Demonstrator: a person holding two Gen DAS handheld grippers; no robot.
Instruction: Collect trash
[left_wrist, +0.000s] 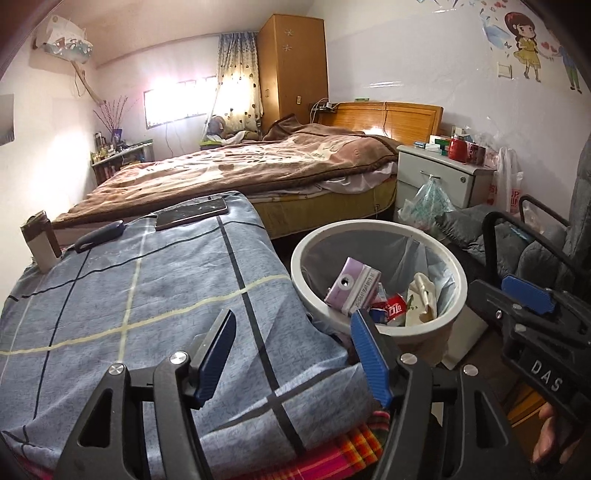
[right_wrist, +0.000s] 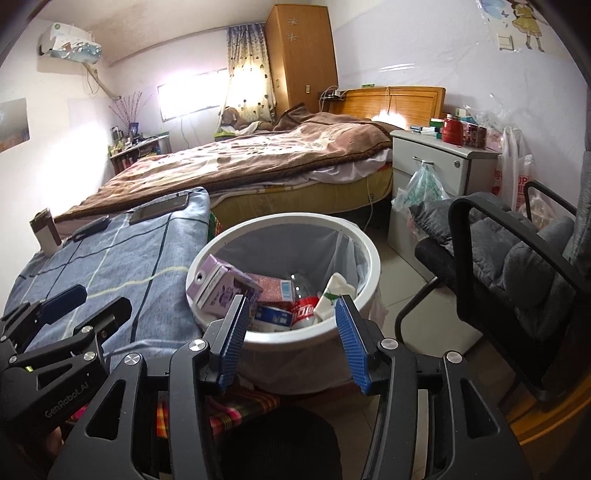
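A white round trash bin (left_wrist: 384, 227) (right_wrist: 371, 254) with a liner stands on the floor beside a blue plaid-covered surface (left_wrist: 147, 295) (right_wrist: 110, 266). Inside lie a purple carton (left_wrist: 349, 288) (right_wrist: 221, 284), a red-label bottle (left_wrist: 393, 306) (right_wrist: 304, 308), a pink box (right_wrist: 277, 288) and a white crumpled pack (left_wrist: 421, 295) (right_wrist: 332, 291). My left gripper (left_wrist: 295, 354) is open and empty over the surface's corner, left of the bin. My right gripper (right_wrist: 291, 332) is open and empty just before the bin's near rim; it also shows in the left wrist view (left_wrist: 524, 295).
A phone (left_wrist: 192, 218) (right_wrist: 159, 210), a dark remote (left_wrist: 99, 236) and a small box (left_wrist: 38, 240) lie on the plaid surface. A bed (left_wrist: 258, 166), a white nightstand (right_wrist: 436, 166) with hanging bags and a black chair with a grey cushion (right_wrist: 517, 258) surround the bin.
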